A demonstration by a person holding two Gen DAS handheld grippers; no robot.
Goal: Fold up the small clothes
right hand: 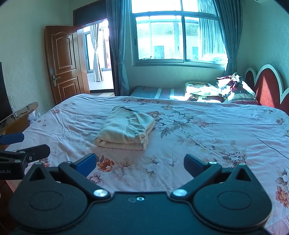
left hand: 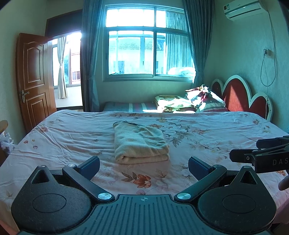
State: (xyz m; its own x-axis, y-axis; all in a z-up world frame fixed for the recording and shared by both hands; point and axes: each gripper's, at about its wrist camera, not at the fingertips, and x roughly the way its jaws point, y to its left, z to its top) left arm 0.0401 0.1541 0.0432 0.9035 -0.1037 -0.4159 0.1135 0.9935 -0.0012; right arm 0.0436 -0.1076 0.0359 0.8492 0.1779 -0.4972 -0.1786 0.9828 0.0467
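A wide bed (left hand: 72, 137) fills most of both views, spread with a pink sheet printed with flowers and leaves, creased in places. Past its far edge lies a second, striped mattress (left hand: 130, 106) under the window (left hand: 146, 45), with a heap of bedding and pillows (left hand: 191, 101) catching sunlight beside a red scalloped headboard (left hand: 238, 95). Blue curtains (left hand: 91, 54) hang at both sides of the window, a brown wooden door (left hand: 34, 79) stands open at the left, and an air conditioner (left hand: 242, 9) sits high on the right wall. In the right wrist view a wooden desk (right hand: 19, 117) edges in at the left, beside the bed. The folded cloth (left hand: 139, 142), a pale cream towelling piece doubled into a thick rectangle, lies flat on the sheet near the middle of the bed, its folded edges turned toward the cameras and a dark strip showing at its far end. The left hand-held gripper (left hand: 144, 166) hovers above the near part of the bed with its fingers spread wide and nothing between them, apart from the cloth. The right hand-held gripper (right hand: 140, 163) is likewise spread wide and empty, short of the cloth, and it also shows at the right edge of the left wrist view, where a fingertip of the person (left hand: 284, 182) peeks in just below it.
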